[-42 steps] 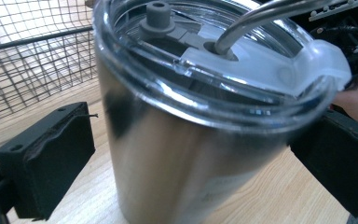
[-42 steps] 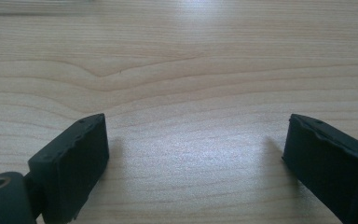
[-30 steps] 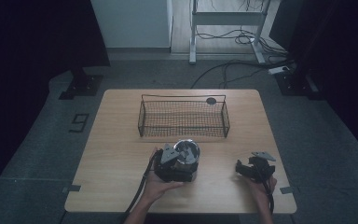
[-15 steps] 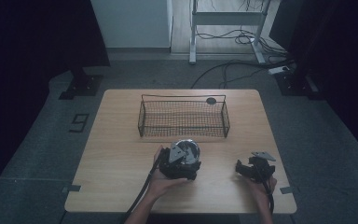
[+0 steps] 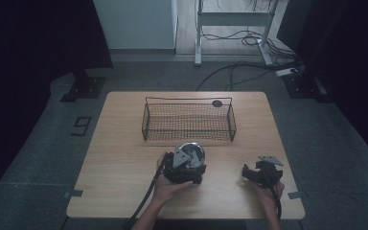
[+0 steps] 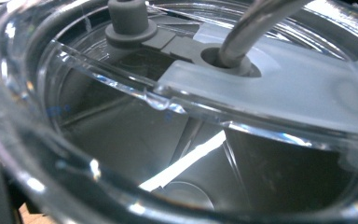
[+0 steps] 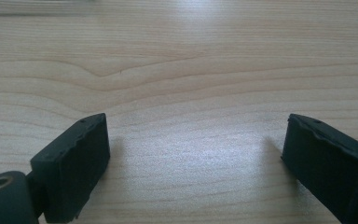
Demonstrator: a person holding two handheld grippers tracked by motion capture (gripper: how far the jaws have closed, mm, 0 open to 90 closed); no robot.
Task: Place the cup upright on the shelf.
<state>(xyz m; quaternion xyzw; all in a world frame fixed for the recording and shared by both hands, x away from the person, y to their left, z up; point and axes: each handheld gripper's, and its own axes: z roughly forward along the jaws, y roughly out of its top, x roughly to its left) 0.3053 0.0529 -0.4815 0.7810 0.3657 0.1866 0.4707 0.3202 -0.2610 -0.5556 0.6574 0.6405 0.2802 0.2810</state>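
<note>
Clear plastic, or perhaps glass, made up the cup (image 6: 121, 154) that the left gripper (image 5: 188, 165) held near the front middle of the table (image 5: 124, 158), just in front of the wire basket (image 5: 189, 122). It looked like a round transparent cup with a flat frosted lid (image 6: 279, 88), a grey plug (image 6: 128, 21) standing on it, and a metal straw (image 6: 256, 28) that went through a grey ring in the lid. The cup sat so close to the camera of the left gripper that its rim and lid covered the jaws, so I could not tell if they were pinching the cup or only standing around it; I judged that the cup was carried there to be put into the basket, because the gripper pointed toward it. The basket was apart from the cup, and a small dark disc (image 5: 216, 103) lay on the table behind its far right corner. The right gripper (image 5: 260, 173) rested low over the bare wood at the right front, well apart from the cup, with its jaws spread wide and nothing between them, probably waiting for its turn.
</note>
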